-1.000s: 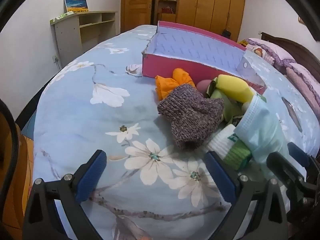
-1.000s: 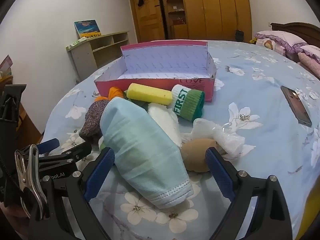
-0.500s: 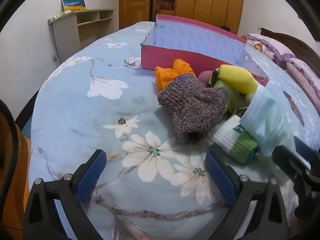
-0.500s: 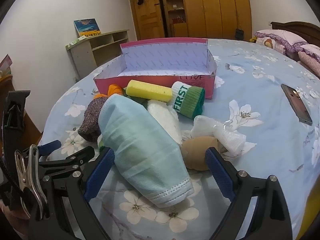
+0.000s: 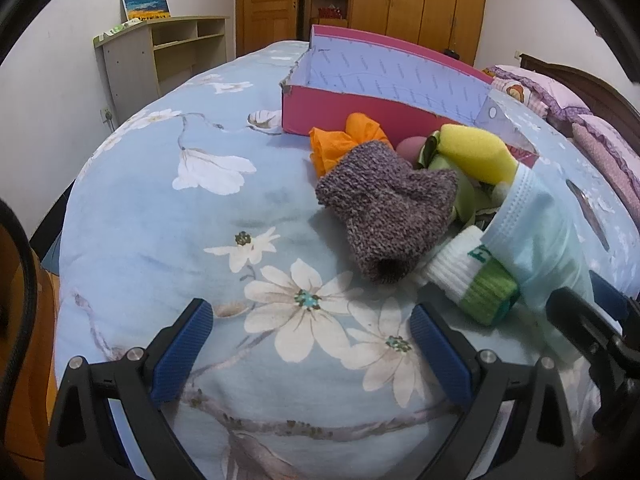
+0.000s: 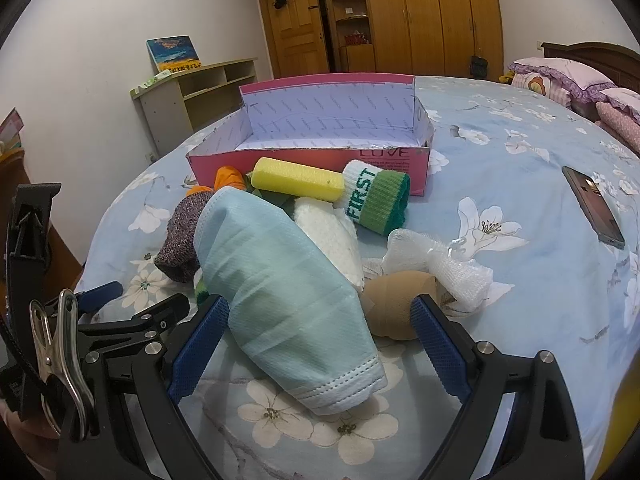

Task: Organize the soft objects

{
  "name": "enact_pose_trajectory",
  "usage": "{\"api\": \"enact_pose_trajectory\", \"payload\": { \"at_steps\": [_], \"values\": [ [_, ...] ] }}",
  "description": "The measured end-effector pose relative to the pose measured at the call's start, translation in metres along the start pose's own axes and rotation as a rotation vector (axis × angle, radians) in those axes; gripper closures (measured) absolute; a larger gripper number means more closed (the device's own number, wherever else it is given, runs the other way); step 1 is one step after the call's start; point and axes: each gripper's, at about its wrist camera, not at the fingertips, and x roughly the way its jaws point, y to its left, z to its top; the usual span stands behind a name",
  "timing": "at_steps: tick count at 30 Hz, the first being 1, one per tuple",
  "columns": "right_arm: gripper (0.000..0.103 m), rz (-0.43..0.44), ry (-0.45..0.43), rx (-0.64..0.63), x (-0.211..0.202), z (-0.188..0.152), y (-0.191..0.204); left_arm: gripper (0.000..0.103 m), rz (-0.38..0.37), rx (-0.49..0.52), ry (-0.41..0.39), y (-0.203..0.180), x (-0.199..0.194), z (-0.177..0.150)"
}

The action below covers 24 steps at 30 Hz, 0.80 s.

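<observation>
A pile of soft things lies on the bed in front of an open pink box (image 6: 312,160), also in the left wrist view (image 5: 352,114). It holds a light blue face mask (image 6: 280,292), a purple knit sock (image 5: 388,204), a yellow sponge (image 6: 298,178), a green-and-white "FIRST" sock (image 6: 372,198), an orange cloth (image 5: 344,142), a white fluffy cloth (image 6: 328,232), a tan pad (image 6: 390,308) and white mesh (image 6: 448,268). My right gripper (image 6: 320,352) is open, its fingers on either side of the mask's near end. My left gripper (image 5: 308,352) is open and empty, short of the purple sock.
A dark phone (image 6: 594,208) lies on the flowered blue bedspread (image 5: 200,208) to the right. Pink pillows (image 6: 560,80) are at the far right. A shelf unit (image 5: 168,56) stands by the wall on the left, wooden wardrobes (image 6: 420,16) behind.
Both grippers have edged slightly closer to the pile. Neither has closed and no object has moved.
</observation>
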Motion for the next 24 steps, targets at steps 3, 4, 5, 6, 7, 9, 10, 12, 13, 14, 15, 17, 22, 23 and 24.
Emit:
{"api": "enact_pose_trajectory", "payload": {
  "at_steps": [3, 4, 5, 6, 7, 9, 10, 12, 13, 14, 15, 17, 22, 23, 24],
  "values": [
    [0.008, 0.0, 0.0, 0.0, 0.0, 0.0001, 0.0001, 0.001, 0.001, 0.004, 0.0, -0.0001, 0.0006, 0.0001],
    [0.008, 0.0, 0.0, 0.0, 0.0001, 0.0, 0.0001, 0.001, 0.001, 0.005, 0.0, -0.0003, 0.0006, 0.0],
    [0.008, 0.0, 0.001, 0.0, 0.0001, 0.0001, 0.0002, 0.001, 0.001, 0.005, 0.0, -0.0003, 0.0006, 0.0],
    [0.008, 0.0, 0.001, 0.0, 0.0, 0.0002, 0.0002, 0.001, 0.001, 0.005, 0.0, -0.0004, 0.0006, 0.0],
    [0.008, 0.0, 0.001, 0.0, 0.0001, 0.0001, 0.0001, 0.001, 0.001, 0.004, 0.0, -0.0003, 0.0007, -0.0001],
    [0.008, 0.0, 0.001, 0.0, 0.0, 0.0002, 0.0002, 0.001, 0.001, 0.005, 0.002, -0.0005, 0.0008, -0.0001],
    [0.008, 0.0, 0.001, 0.0, 0.0, 0.0001, 0.0002, 0.001, 0.001, 0.005, 0.002, -0.0007, 0.0009, -0.0003],
    [0.008, 0.0, 0.001, 0.0, 0.0001, 0.0002, 0.0003, 0.001, 0.001, 0.006, 0.003, -0.0009, 0.0009, -0.0004],
    [0.008, 0.0, 0.001, 0.0, 0.0002, 0.0002, 0.0003, 0.001, 0.001, 0.006, 0.003, -0.0008, 0.0011, -0.0003],
    [0.008, 0.0, 0.001, 0.0, 0.0003, 0.0001, 0.0002, 0.001, 0.001, 0.006, 0.003, -0.0008, 0.0011, -0.0003],
    [0.008, 0.0, 0.001, 0.0, 0.0001, 0.0002, 0.0003, 0.001, 0.001, 0.007, 0.003, -0.001, 0.0011, -0.0005],
    [0.008, 0.0, 0.001, 0.0, 0.0001, 0.0003, 0.0004, 0.001, 0.001, 0.007, 0.003, -0.001, 0.001, -0.0004],
    [0.008, -0.001, 0.002, 0.0, 0.0002, 0.0003, 0.0004, 0.001, 0.0, 0.009, 0.002, -0.001, 0.0019, -0.0007],
    [0.008, -0.001, 0.002, 0.0, 0.0001, 0.0003, 0.0004, 0.001, 0.0, 0.009, 0.002, -0.001, 0.0019, -0.0007],
    [0.008, -0.001, 0.002, 0.0, 0.0001, 0.0003, 0.0004, 0.001, 0.0, 0.009, 0.002, -0.0011, 0.0019, -0.0008]
  ]
}}
